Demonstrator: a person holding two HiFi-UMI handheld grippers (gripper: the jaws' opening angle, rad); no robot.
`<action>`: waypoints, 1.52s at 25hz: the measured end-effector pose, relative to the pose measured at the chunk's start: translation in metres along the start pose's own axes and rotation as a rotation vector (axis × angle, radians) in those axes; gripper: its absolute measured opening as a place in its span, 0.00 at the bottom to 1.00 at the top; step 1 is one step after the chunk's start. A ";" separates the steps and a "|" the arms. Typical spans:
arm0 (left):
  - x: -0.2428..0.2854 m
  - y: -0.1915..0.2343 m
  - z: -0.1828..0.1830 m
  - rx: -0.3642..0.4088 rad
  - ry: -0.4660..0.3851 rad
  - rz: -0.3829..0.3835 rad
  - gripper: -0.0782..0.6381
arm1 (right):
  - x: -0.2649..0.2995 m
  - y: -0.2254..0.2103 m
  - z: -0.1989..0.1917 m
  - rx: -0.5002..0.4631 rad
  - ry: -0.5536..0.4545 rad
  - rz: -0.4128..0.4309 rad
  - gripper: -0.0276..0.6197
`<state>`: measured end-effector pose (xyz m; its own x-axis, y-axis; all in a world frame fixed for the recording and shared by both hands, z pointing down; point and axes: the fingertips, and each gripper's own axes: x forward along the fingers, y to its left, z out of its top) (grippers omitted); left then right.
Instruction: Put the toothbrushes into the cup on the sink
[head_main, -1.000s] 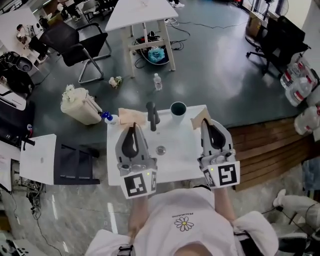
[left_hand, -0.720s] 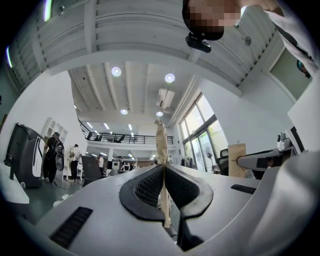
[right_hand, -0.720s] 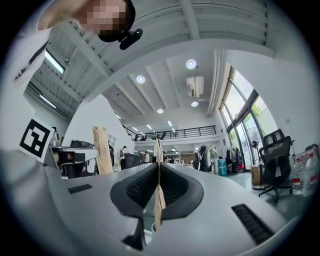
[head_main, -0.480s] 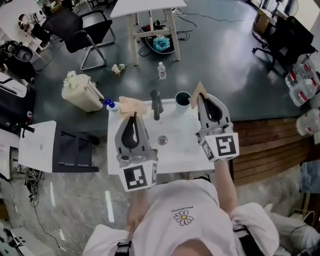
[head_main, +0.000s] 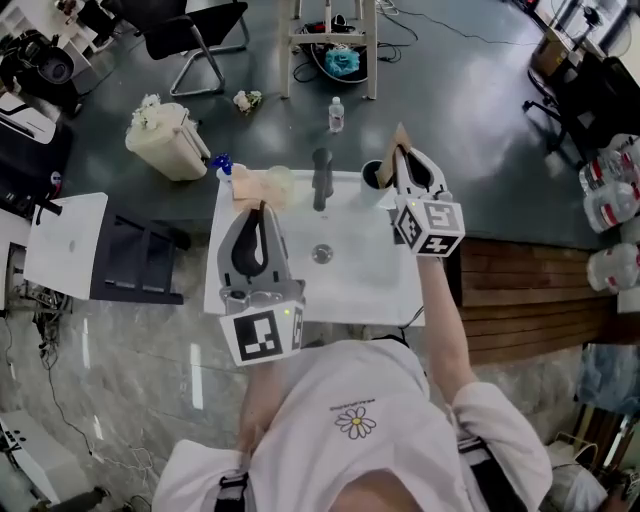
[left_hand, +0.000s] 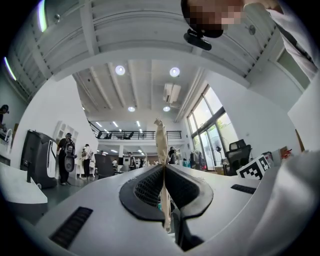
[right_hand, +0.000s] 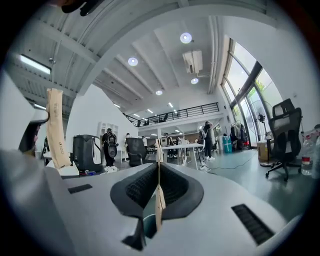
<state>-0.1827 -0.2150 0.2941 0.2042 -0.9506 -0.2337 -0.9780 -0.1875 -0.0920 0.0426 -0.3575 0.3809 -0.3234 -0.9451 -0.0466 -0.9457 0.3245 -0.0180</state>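
Note:
The white sink (head_main: 370, 290) lies in the middle of the head view, its dark faucet (head_main: 321, 178) at the back. A dark teal cup (head_main: 371, 174) stands on the back right corner, partly hidden by my right gripper (head_main: 400, 156). That gripper is shut on a thin tan toothbrush (right_hand: 158, 172), and the cup's rim (right_hand: 146, 226) shows just under the jaws. My left gripper (head_main: 262, 208) hovers over the sink's left side, shut on another tan toothbrush (left_hand: 161, 145) that sticks out past its tips (head_main: 257, 186).
A cream bin (head_main: 164, 139) and a small blue-capped bottle (head_main: 220, 164) stand left of the sink. On the dark floor behind it are a water bottle (head_main: 336, 114) and table legs. Wooden flooring (head_main: 520, 290) runs to the right; a white side table (head_main: 68, 245) is at the left.
My right gripper has moved forward from the sink's right side to the cup at the back corner, toothbrush still held. The left gripper has stayed over the sink's left side.

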 end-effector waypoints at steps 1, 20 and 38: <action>-0.001 0.002 -0.001 0.001 0.002 0.006 0.15 | 0.002 -0.001 -0.006 0.017 0.008 0.004 0.07; -0.001 0.014 -0.006 0.019 0.008 0.065 0.15 | -0.001 -0.013 -0.061 0.045 0.109 -0.019 0.07; -0.001 0.009 0.003 -0.018 0.007 0.053 0.15 | -0.059 0.044 0.121 -0.164 -0.326 0.024 0.07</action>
<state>-0.1912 -0.2151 0.2902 0.1519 -0.9610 -0.2312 -0.9880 -0.1411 -0.0627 0.0240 -0.2825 0.2623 -0.3431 -0.8668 -0.3618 -0.9392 0.3108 0.1461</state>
